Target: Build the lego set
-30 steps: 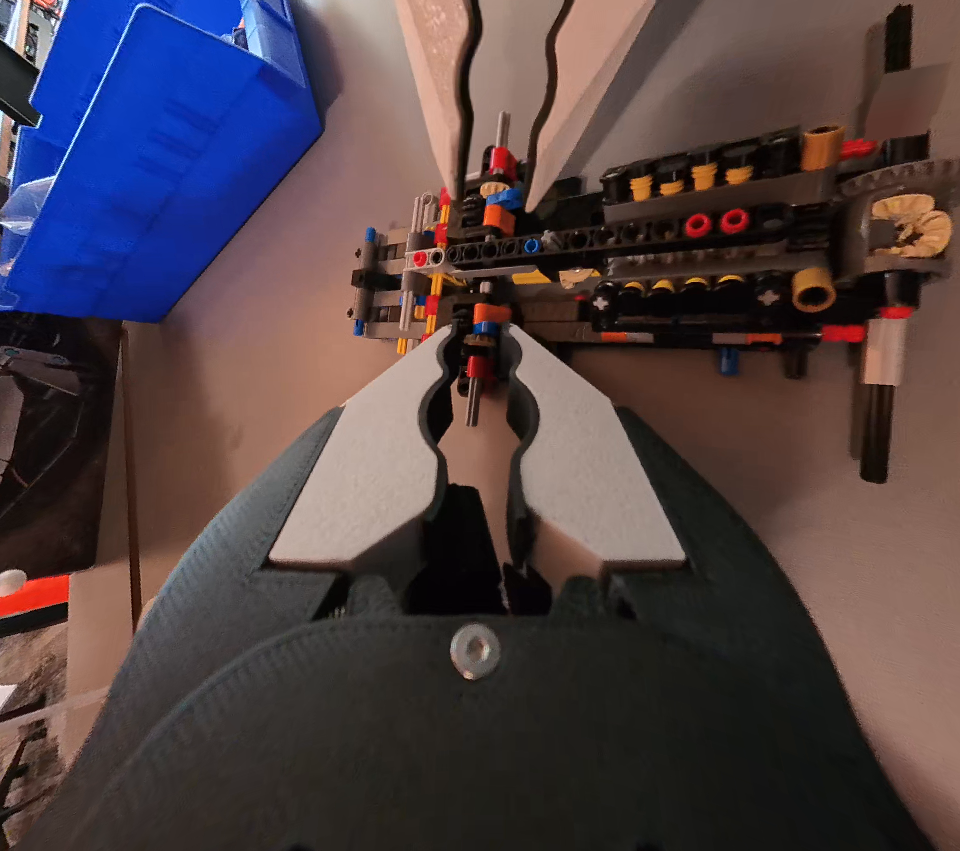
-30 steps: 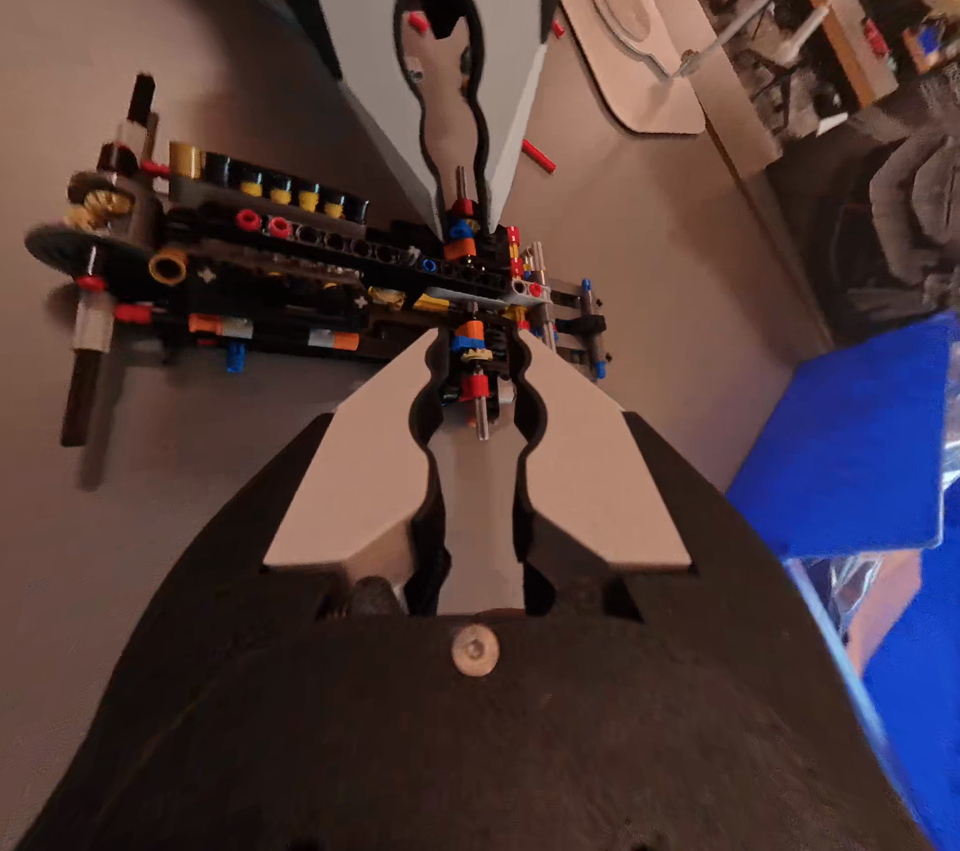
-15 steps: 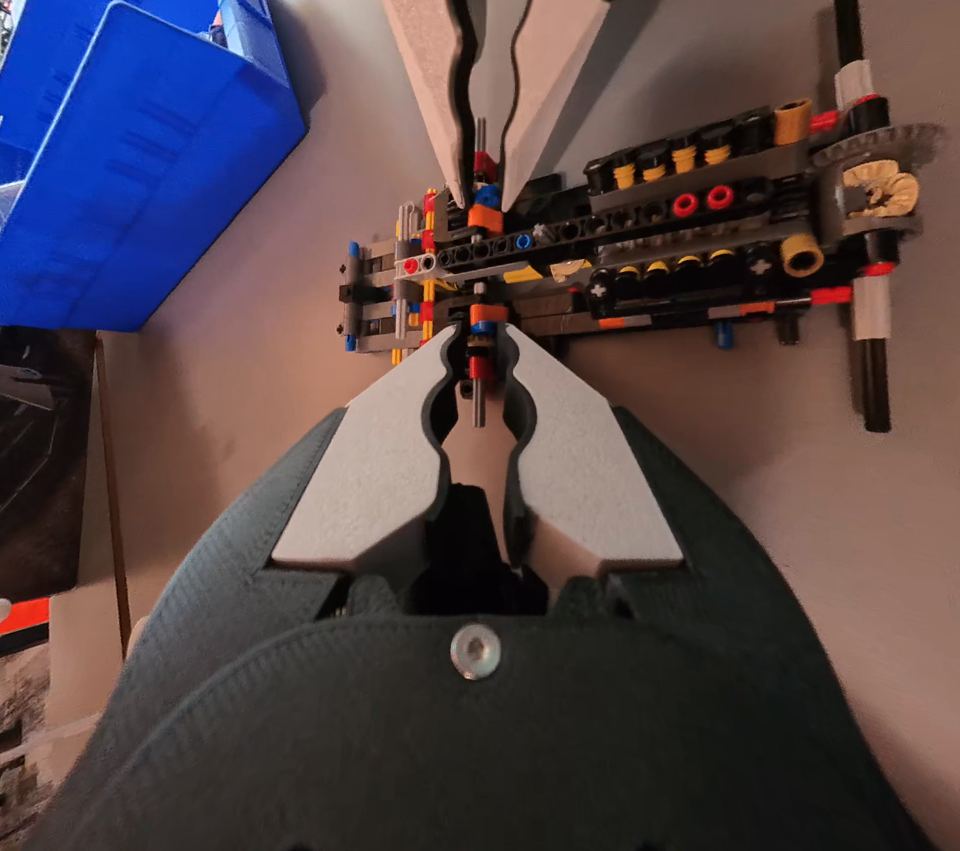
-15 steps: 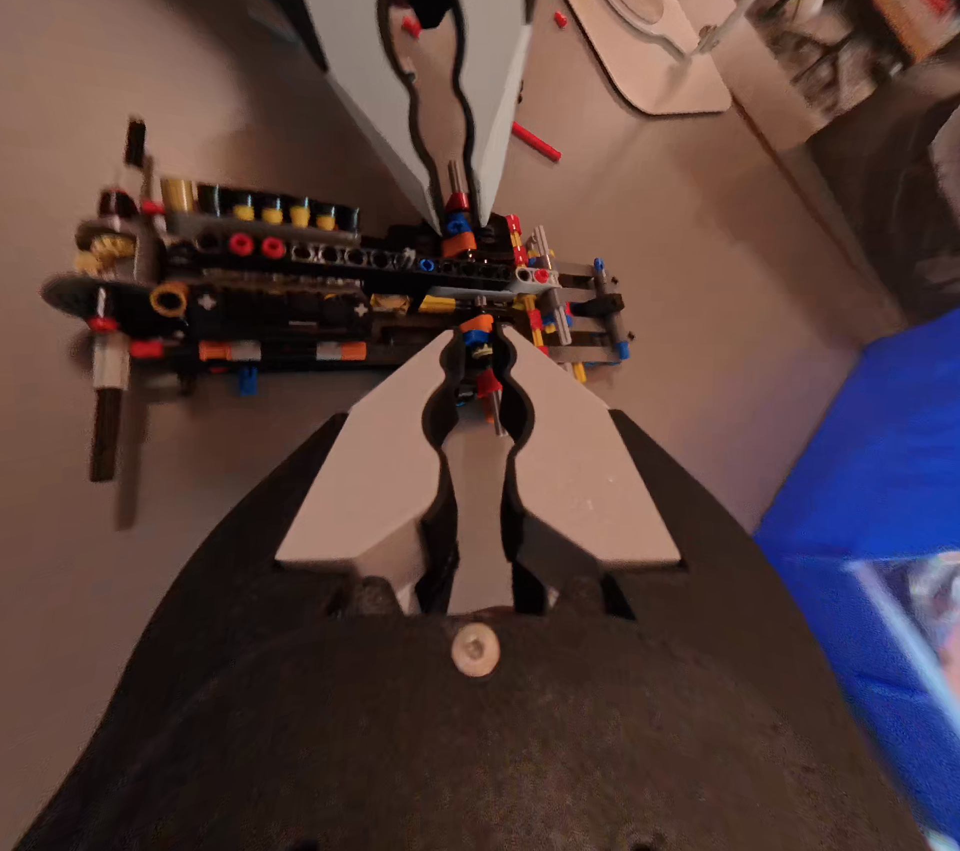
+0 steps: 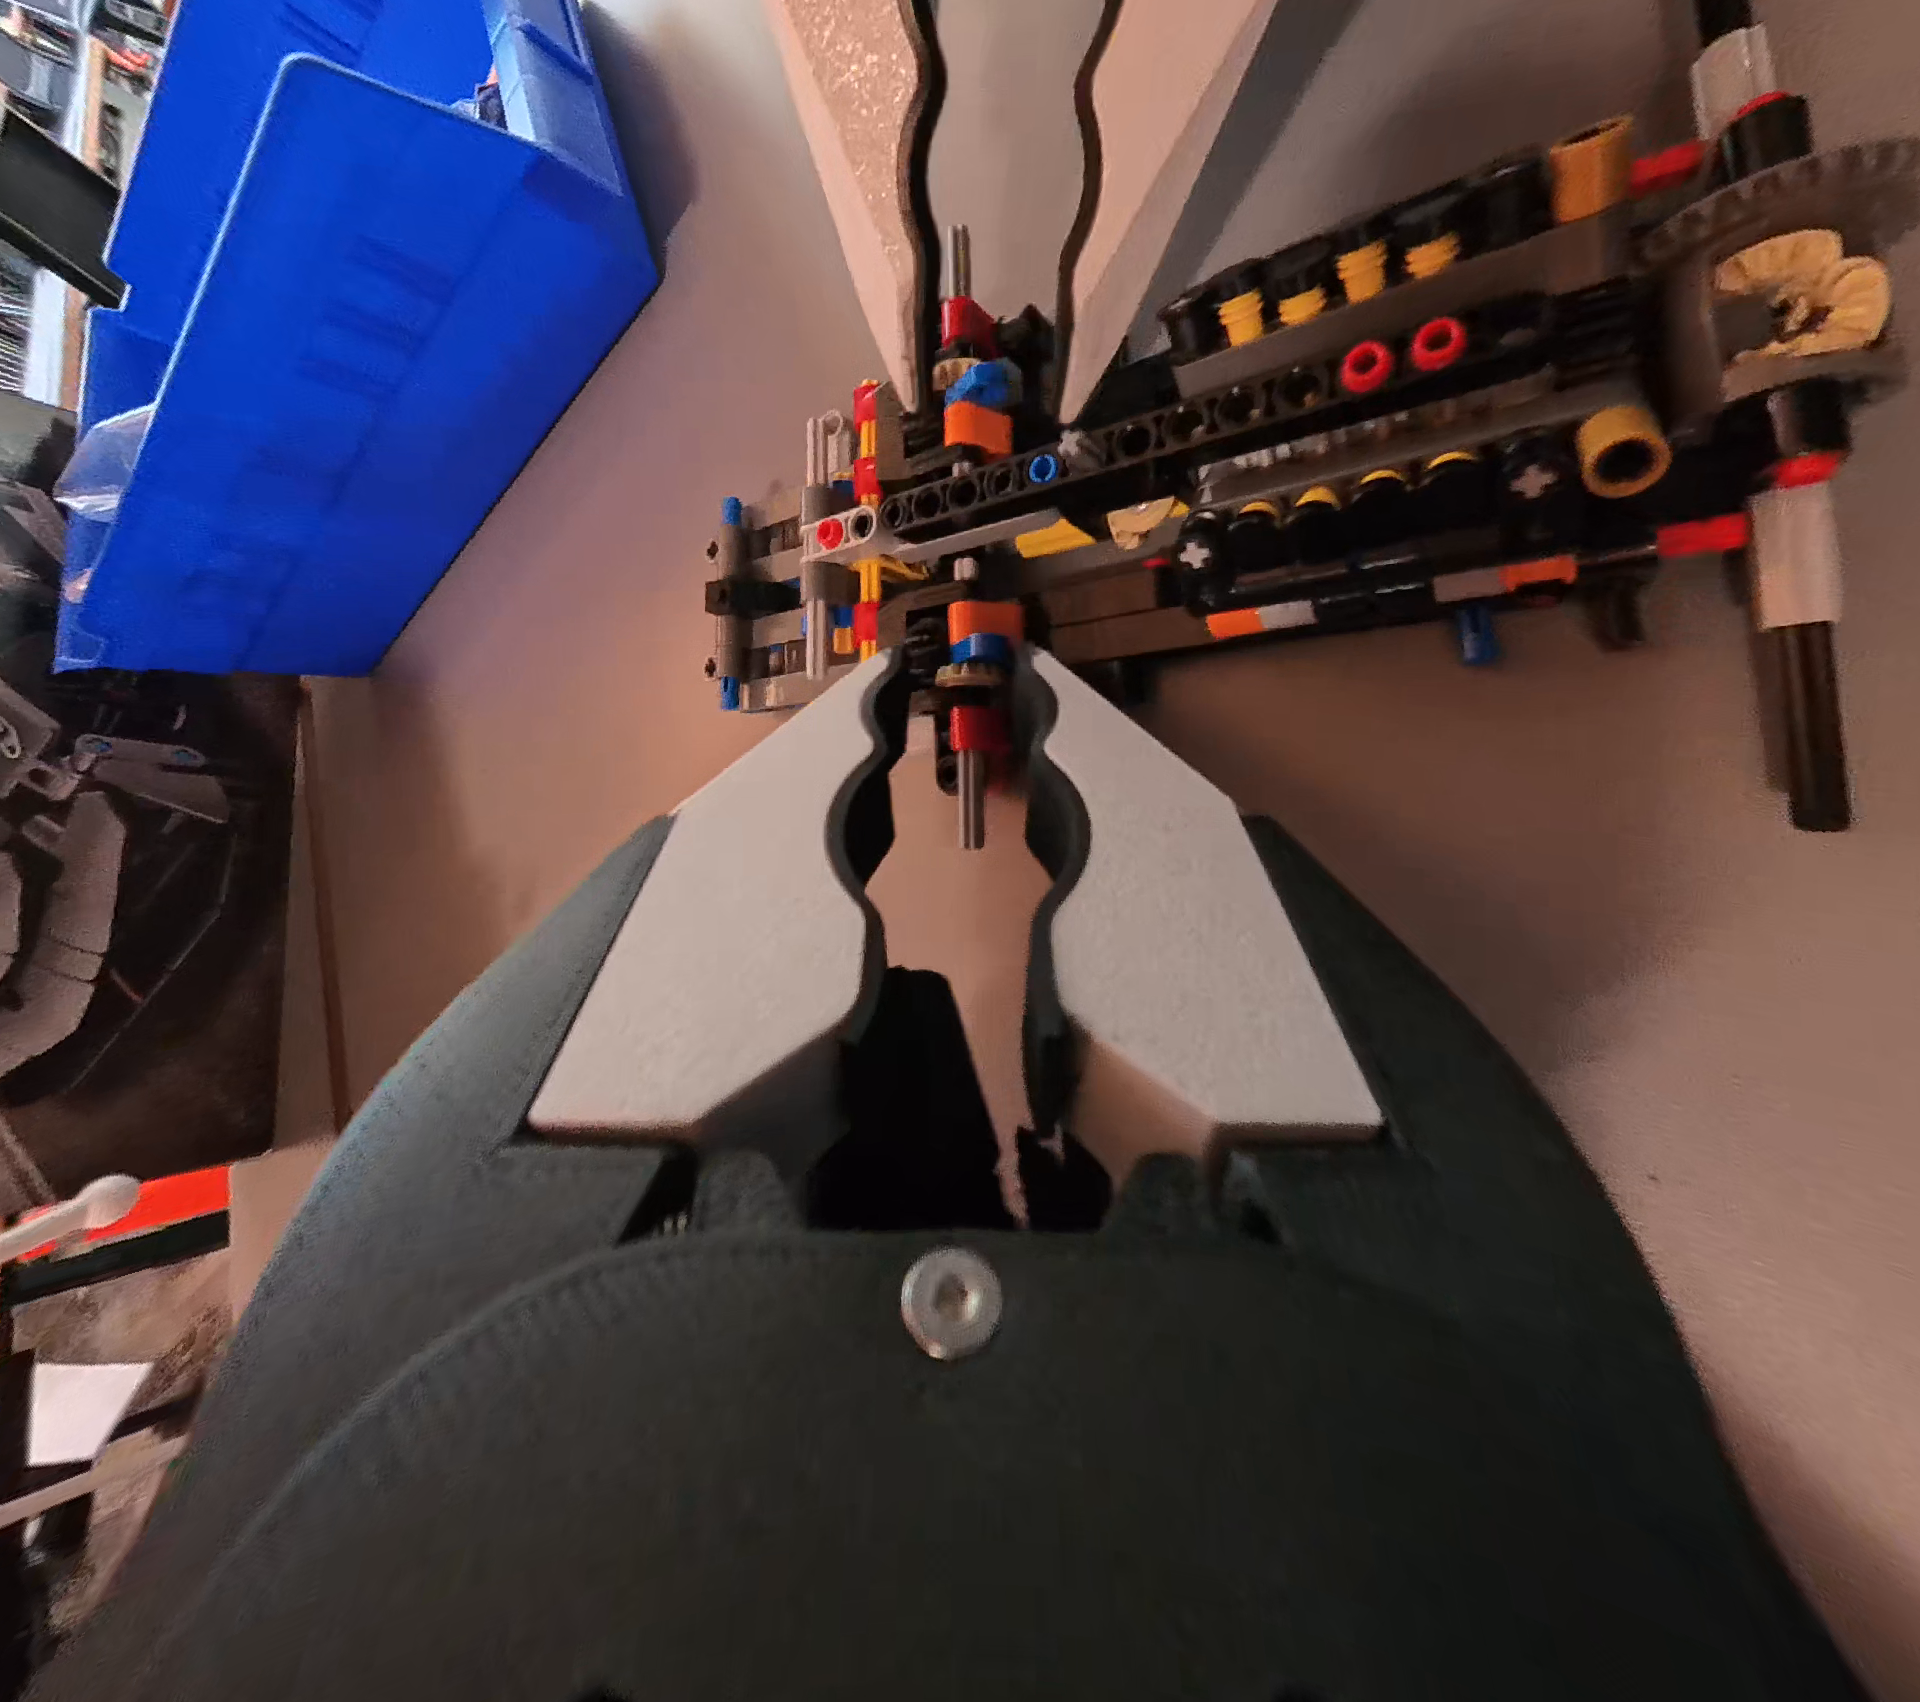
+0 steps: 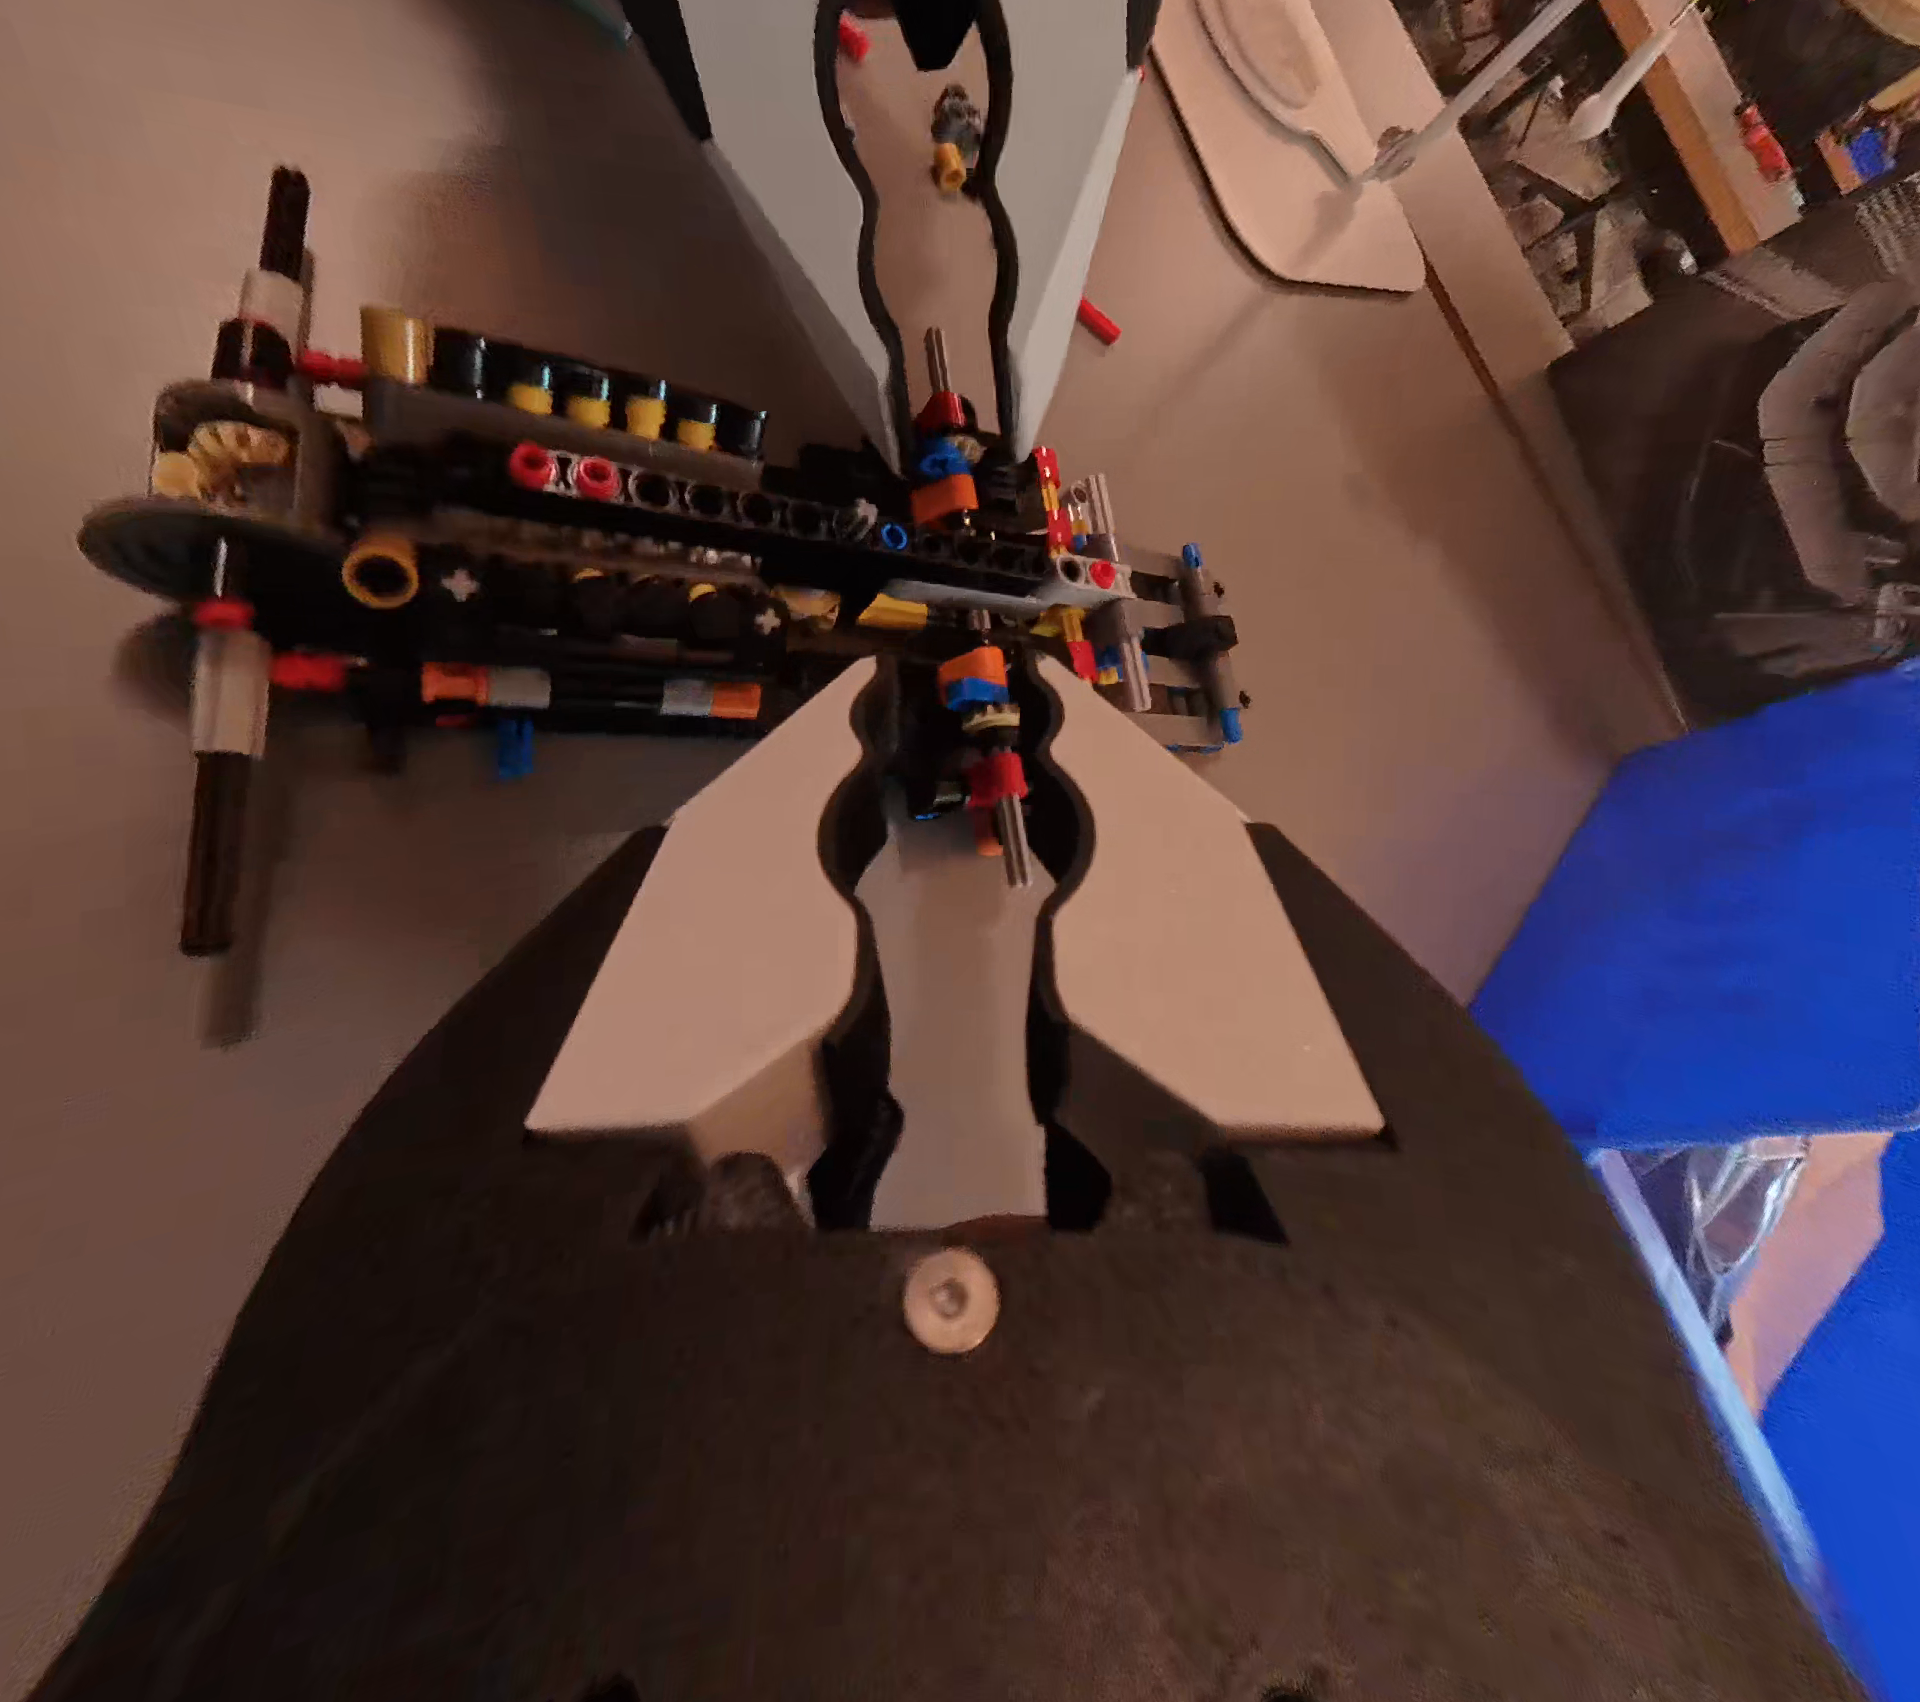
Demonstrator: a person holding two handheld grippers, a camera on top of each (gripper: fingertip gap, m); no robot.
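Observation:
A long black and grey lego assembly [image 5: 1299, 499] with yellow, red and orange parts lies on the table [image 5: 1558, 1029]. It also shows in the right wrist view [image 6: 644, 530]. A cross axle runs through one end and carries red, blue and orange bushes on both sides. My left gripper [image 5: 966, 665] has its jaws narrow around the near axle end [image 5: 971, 779]. My right gripper [image 6: 951, 665] faces it from the other side, jaws narrow around the opposite axle end [image 6: 1013, 842]. Each gripper shows in the other's view, the right [image 5: 992, 400] and the left [image 6: 961, 447].
A blue bin [image 5: 343, 364] stands by the assembly's short end and also shows in the right wrist view [image 6: 1714, 925]. A loose red pin [image 6: 1096, 320] and a small yellow and grey piece [image 6: 954, 140] lie beyond the left gripper. A pale flat board [image 6: 1288, 94] lies farther off.
Both pairs of jaws squeezed in half a second ago and have widened a little since. The bush stack in the right gripper tilted slightly. The assembly has stayed in place.

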